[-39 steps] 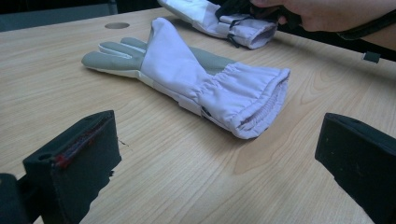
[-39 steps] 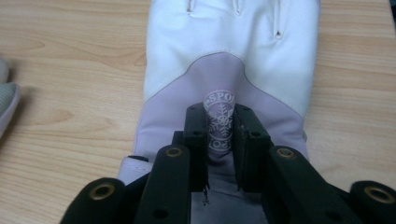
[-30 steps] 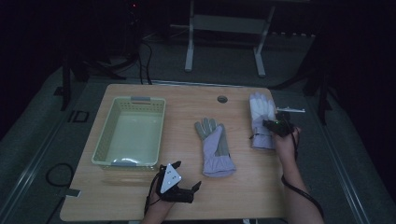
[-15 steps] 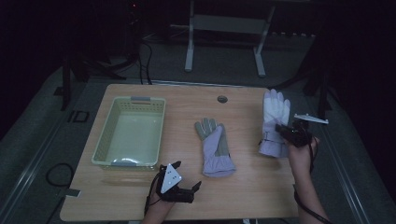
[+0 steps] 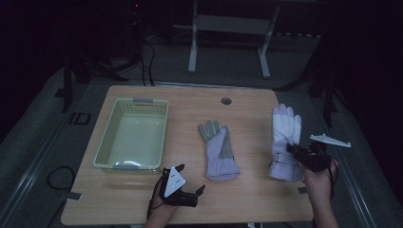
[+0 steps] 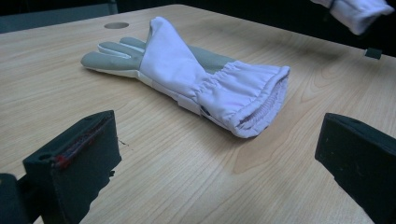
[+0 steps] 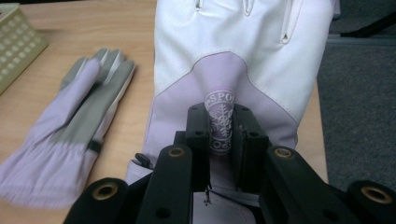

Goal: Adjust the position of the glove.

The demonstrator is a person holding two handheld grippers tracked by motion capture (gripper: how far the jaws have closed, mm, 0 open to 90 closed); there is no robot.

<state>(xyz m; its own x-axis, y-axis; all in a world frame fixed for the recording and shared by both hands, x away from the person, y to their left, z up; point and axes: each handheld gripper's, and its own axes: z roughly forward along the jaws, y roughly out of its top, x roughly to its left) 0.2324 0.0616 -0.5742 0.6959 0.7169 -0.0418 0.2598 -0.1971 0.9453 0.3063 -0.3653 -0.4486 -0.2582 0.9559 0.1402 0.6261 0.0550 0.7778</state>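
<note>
Pale wooden surface [image 5: 247, 194], dim room beyond. Nearest, left of the grey-palmed glove [image 5: 217, 149]: left hand-held gripper [image 5: 183, 190], jaws wide apart, empty. Right of that glove: right hand-held gripper [image 5: 295, 153], pinched tight on a fold of the white glove [image 5: 285, 137]. Far left: yellow basket [image 5: 105, 142].

On the surface [image 5: 247, 199] a basket [image 5: 107, 142] sits at the left. One glove [image 5: 218, 149] lies in the middle, fingers pointing away. A second glove [image 5: 285, 137] is at the right edge, just beside the right gripper [image 5: 291, 148]. The left gripper [image 5: 202, 188] rests near the front edge.
</note>
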